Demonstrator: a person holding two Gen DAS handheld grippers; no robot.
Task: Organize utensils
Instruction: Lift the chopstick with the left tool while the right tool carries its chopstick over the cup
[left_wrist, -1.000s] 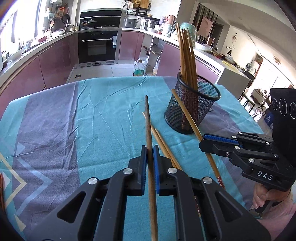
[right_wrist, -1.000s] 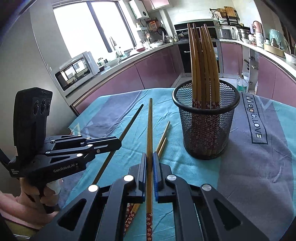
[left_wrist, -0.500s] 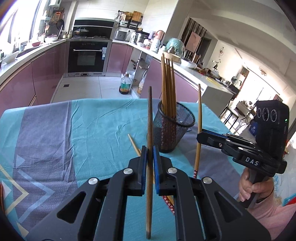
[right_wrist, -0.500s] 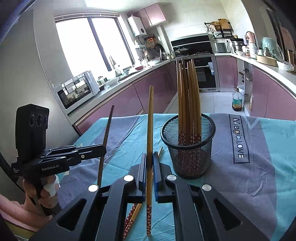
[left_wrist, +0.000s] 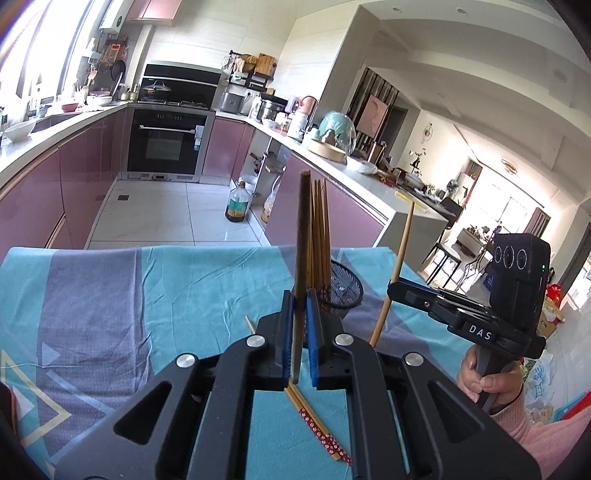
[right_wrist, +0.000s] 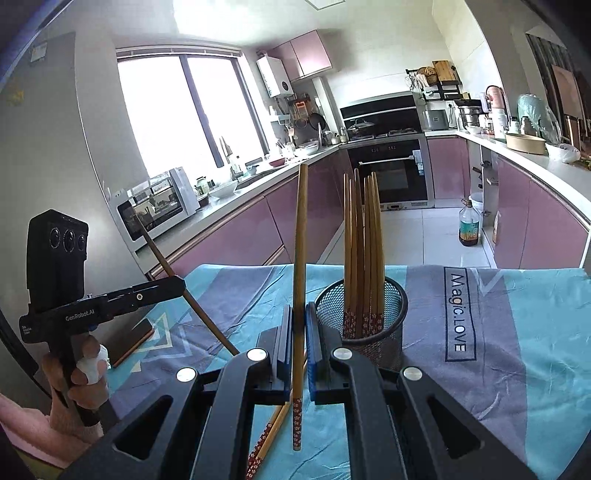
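Observation:
My left gripper (left_wrist: 300, 332) is shut on a dark brown chopstick (left_wrist: 303, 236) and holds it upright above the table. My right gripper (right_wrist: 300, 343) is shut on a light wooden chopstick (right_wrist: 300, 258) with a red flowered end, also upright. A black mesh cup (right_wrist: 384, 314) holds several chopsticks (right_wrist: 364, 236); it stands just right of my right gripper and behind my left one (left_wrist: 345, 288). Two chopsticks (left_wrist: 317, 432) lie on the cloth under the grippers. Each gripper shows in the other's view: the right one (left_wrist: 397, 290), the left one (right_wrist: 177, 286).
The table has a teal and grey cloth (left_wrist: 147, 295). A dark flat object (right_wrist: 129, 341) lies at the table's left edge. Kitchen counters, an oven (left_wrist: 166, 144) and an oil bottle (left_wrist: 236, 205) on the floor lie beyond the table.
Both grippers have lifted their chopsticks off the cloth and tilted them upright. The cup now sits lower and farther in both views.

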